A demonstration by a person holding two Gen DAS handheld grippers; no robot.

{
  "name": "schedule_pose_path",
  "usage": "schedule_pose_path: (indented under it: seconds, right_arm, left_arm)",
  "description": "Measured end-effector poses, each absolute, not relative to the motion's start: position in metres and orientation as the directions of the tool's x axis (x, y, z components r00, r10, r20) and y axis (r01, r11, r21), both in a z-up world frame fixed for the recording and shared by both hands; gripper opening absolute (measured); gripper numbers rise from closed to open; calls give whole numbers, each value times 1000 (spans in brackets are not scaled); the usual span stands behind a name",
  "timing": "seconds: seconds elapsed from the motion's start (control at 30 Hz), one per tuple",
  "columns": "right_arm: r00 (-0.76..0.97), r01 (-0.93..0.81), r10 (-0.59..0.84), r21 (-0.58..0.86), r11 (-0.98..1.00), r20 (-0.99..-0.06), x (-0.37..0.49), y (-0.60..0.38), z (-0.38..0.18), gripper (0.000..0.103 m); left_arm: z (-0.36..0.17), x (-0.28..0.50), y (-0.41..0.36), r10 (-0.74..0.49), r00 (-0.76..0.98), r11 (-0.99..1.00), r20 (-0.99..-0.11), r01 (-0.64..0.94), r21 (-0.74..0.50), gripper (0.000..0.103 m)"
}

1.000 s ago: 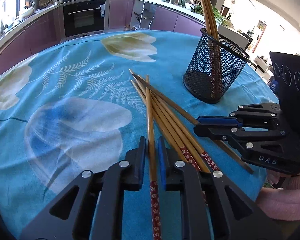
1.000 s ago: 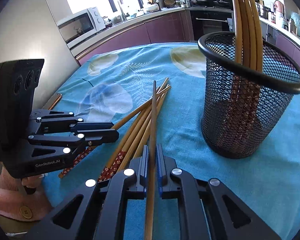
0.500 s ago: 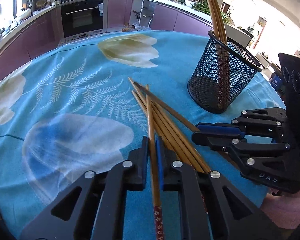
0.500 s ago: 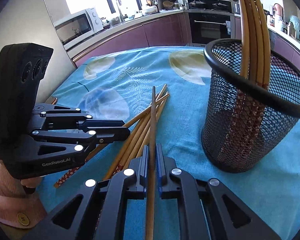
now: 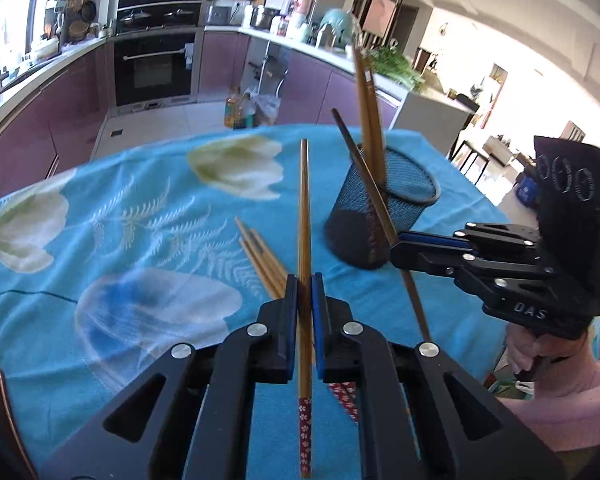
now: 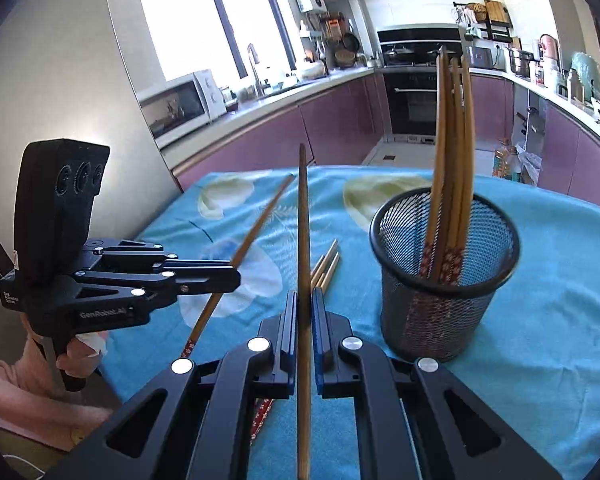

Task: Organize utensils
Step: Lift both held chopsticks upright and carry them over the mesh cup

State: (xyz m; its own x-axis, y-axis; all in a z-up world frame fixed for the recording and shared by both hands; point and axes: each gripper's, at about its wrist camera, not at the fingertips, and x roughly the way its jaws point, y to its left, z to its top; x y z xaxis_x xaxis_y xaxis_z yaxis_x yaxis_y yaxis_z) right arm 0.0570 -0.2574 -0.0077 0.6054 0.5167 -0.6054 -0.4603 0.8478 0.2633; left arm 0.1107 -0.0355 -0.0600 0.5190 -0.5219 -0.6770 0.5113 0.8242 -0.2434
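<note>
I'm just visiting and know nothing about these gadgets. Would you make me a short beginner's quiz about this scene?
1. True or false: the left gripper is clamped on a brown wooden chopstick.
2. Where do the upright chopsticks stand? A) black wire-mesh cup B) white bowl
3. Fill in: loose chopsticks lie on the ___ flowered tablecloth.

Key: 1 true; 2 A; 3 blue.

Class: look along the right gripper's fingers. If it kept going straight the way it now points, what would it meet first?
Probably the blue tablecloth beyond the loose chopsticks. The right gripper, shut on one chopstick, aims left of the mesh holder. Depth is unclear, so the held chopstick's tip would likely touch down first.
</note>
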Motion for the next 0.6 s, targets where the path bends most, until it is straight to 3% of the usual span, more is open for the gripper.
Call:
schedule_pose_path:
  seconds: [0.6]
  right_arm:
    - [692,-455,541,292,841,-479,49,-293,33,6]
  left_arm:
    - [2,87,-24,-642,559,755,-524,579,-308,7]
